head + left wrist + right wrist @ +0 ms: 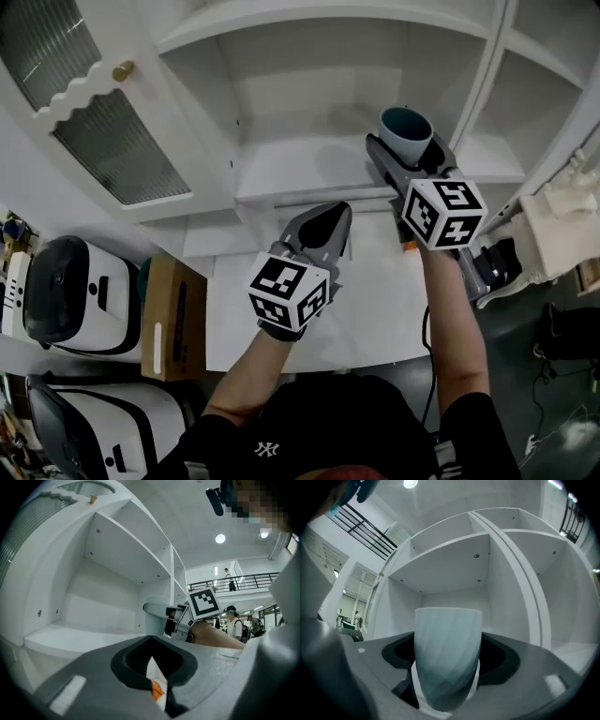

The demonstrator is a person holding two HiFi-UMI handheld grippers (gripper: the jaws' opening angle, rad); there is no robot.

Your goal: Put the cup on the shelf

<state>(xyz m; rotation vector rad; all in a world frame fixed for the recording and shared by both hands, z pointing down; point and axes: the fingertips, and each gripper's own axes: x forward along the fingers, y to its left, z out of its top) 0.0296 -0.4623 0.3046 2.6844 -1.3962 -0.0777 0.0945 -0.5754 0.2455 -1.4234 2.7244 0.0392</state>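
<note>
**Cup held at the shelf opening, not yet set down**

Our right gripper [408,150] is clamped on the cup [447,653], one jaw on each side of the faceted wall. We grip low on the body. This keeps the cup upright with its mouth up and leaves the rim free.

Our left gripper [326,217] has its jaws together with nothing between them. We judge it is held low and to the side so that it does not block the approach.

The cup sits at the front right of the open compartment, above the white shelf [309,178]. We cannot tell whether its base touches the board.

The compartment is bare. The cabinet door [112,150] stands open at the left, well apart from the cup.

We judge that lowering and release remain to be done.
</note>
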